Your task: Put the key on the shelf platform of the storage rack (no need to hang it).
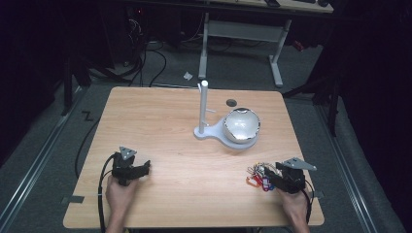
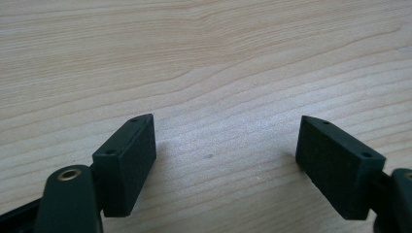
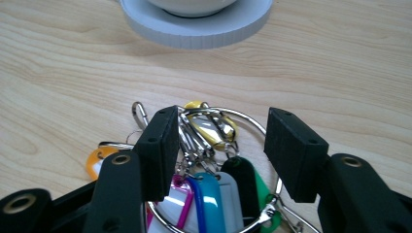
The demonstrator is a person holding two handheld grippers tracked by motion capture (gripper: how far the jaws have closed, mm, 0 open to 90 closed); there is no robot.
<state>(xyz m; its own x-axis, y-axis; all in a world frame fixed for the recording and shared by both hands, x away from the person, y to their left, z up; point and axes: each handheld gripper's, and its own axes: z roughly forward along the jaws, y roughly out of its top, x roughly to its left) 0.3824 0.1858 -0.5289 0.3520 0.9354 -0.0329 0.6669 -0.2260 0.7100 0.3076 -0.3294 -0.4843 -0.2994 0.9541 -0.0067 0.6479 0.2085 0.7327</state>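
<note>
Your right claw (image 3: pixel 218 150) stands spread over the bunch of key tags (image 3: pixel 209 194), its 2 jaws flanking the tags and the large wire ring; the pads do not visibly press on anything. In the high view the bunch (image 1: pixel 257 177) lies on the counter (image 1: pixel 170 121) near the front right corner, just beside that claw (image 1: pixel 272 180). Your left claw (image 2: pixel 226 155) is spread wide over bare wood, nothing between its jaws; in the high view it (image 1: pixel 145 167) rests at the front left. A white stand (image 1: pixel 204 111) with an upright post carries a shiny bowl (image 1: pixel 241 125) at centre-right, well apart from both claws.
</note>
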